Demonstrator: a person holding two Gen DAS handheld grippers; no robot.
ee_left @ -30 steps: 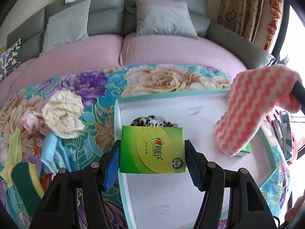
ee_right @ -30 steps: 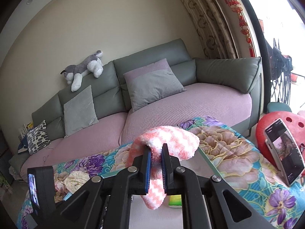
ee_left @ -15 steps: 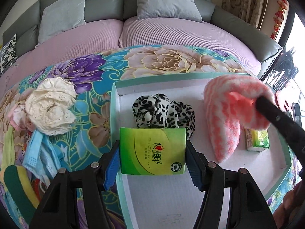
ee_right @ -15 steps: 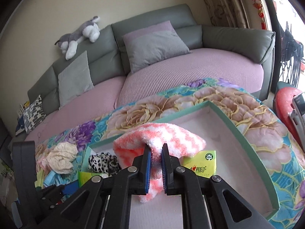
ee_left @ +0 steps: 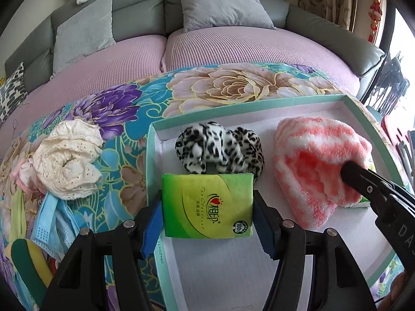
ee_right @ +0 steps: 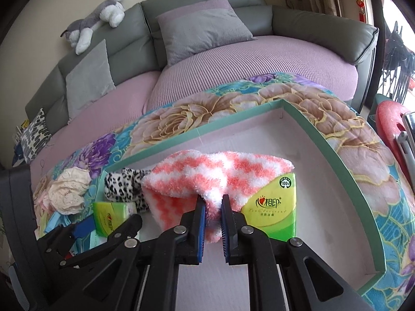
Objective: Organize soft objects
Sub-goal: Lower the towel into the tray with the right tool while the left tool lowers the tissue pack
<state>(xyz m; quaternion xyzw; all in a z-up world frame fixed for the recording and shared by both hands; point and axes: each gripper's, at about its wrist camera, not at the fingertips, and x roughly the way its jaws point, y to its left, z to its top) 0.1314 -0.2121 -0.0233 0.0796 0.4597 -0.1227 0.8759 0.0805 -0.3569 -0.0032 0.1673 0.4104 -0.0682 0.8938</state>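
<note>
The left tongs [ee_left: 207, 207] clench a green tissue pack [ee_left: 207, 204] over the near left part of the shallow box [ee_left: 153, 160], just in front of a leopard-print plush [ee_left: 220, 150] by the box's far left corner. The right tongs [ee_right: 212, 207] are opening, the pink-and-white fuzzy cloth [ee_right: 215, 176] still between their pads; it lies in the box's middle, draped over a second tissue pack [ee_right: 272, 210]. On the floral tabletop [ee_left: 220, 88], beside the box's left edge, sit a cream lace cloth [ee_left: 67, 160] and a blue face mask [ee_left: 49, 223].
</note>
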